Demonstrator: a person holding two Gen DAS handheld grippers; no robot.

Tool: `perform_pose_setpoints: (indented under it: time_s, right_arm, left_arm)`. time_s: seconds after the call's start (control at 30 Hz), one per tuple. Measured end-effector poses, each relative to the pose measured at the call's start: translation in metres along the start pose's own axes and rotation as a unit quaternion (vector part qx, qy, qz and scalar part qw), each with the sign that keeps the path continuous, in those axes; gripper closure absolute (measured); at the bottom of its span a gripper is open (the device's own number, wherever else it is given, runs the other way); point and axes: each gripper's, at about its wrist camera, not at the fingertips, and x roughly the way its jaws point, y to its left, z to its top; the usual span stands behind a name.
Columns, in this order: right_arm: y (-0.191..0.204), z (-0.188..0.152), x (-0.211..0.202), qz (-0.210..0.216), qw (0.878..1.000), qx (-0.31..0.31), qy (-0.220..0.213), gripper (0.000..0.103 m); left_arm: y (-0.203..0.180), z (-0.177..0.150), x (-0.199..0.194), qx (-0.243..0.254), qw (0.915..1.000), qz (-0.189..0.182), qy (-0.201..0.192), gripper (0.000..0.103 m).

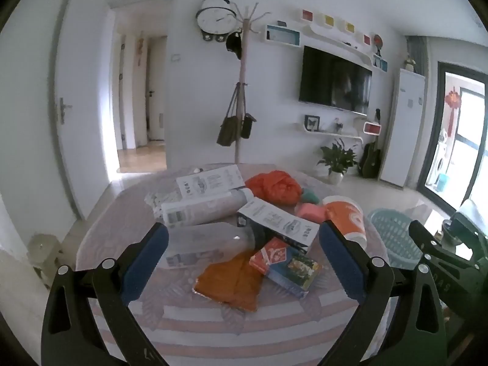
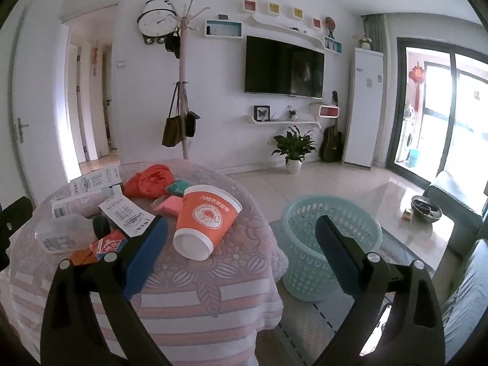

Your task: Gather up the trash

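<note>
Hovering above the near edge of a round table draped in a pink-and-white patterned cloth (image 1: 213,320), the left gripper (image 1: 244,259) is spreading its blue-padded jaws wide and gripping nothing. Framed between those jaws in the left wrist view are lying a crumpled orange foil wrapper (image 1: 230,283) and a small red-and-blue printed carton (image 1: 285,263), the carton resting partly on the wrapper. Just behind them are lying a clear plastic bottle on its side (image 1: 207,239) and a dark box with a white printed face (image 1: 279,224). Farther back are sitting a rolled paper (image 1: 207,207), a crumpled orange plastic bag (image 1: 273,187) and a pink lump (image 1: 309,212). The right gripper (image 2: 241,250) is likewise gaping open and empty, its left pad hanging over the table edge beside a tipped orange paper cup with a white rim (image 2: 206,219). A pale turquoise perforated plastic basket (image 2: 329,244) is standing on the floor just beside the table, right of the cup.
</note>
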Motion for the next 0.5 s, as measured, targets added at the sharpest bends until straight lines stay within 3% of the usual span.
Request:
perform_pose_setpoints:
  time_s: [0.5]
  right_arm:
    - [0.012,-0.001,-0.001,0.0,1.0,-0.002,-0.001,0.011]
  left_arm:
    - [0.016,0.002,-0.002,-0.026,0.9995,-0.016,0.005,0.007]
